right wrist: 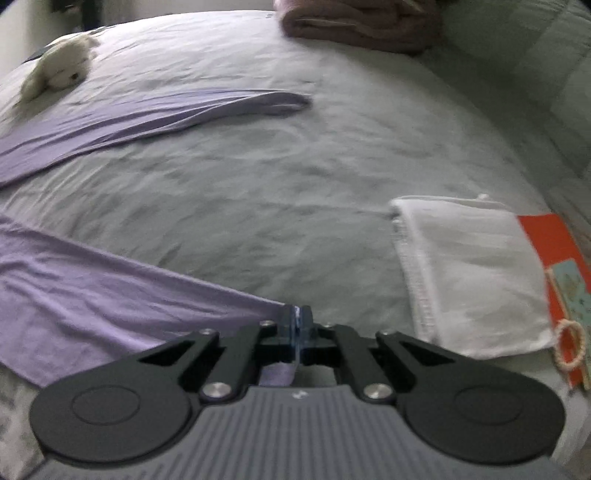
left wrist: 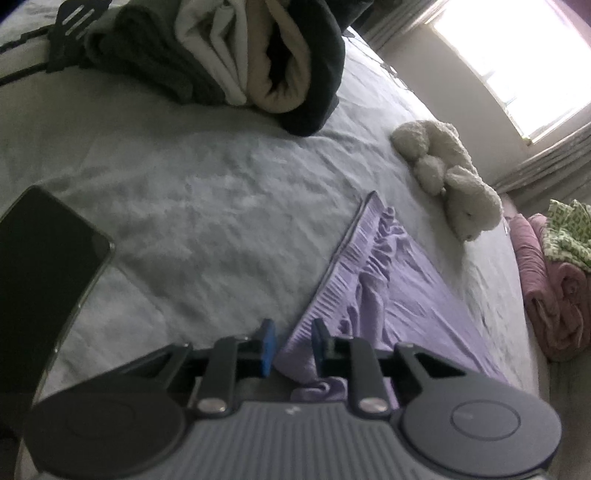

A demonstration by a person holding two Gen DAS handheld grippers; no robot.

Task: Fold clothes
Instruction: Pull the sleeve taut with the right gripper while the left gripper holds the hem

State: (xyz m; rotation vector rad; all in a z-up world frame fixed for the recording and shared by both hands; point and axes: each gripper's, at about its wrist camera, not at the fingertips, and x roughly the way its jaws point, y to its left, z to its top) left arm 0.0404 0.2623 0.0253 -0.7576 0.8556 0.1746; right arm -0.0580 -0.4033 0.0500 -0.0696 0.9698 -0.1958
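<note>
Left claw (left wrist: 293, 347) is low over the bed (left wrist: 207, 206), angled forward, blue pads apart, straddling the waistband edge of the lilac garment (left wrist: 388, 295) without pinching it. Right claw (right wrist: 296, 325) is also low, nearly level with the sheet, pads together and clamped on a corner of the lilac garment (right wrist: 110, 295), cloth pulled taut to its left. The garment is spread flat on the bed. Nearby: phone (left wrist: 40, 280), plush toy (left wrist: 450, 177), heap of dark and white clothes (left wrist: 229, 55), folded white cloth (right wrist: 476, 273), pink folded blanket (right wrist: 362, 26).
</note>
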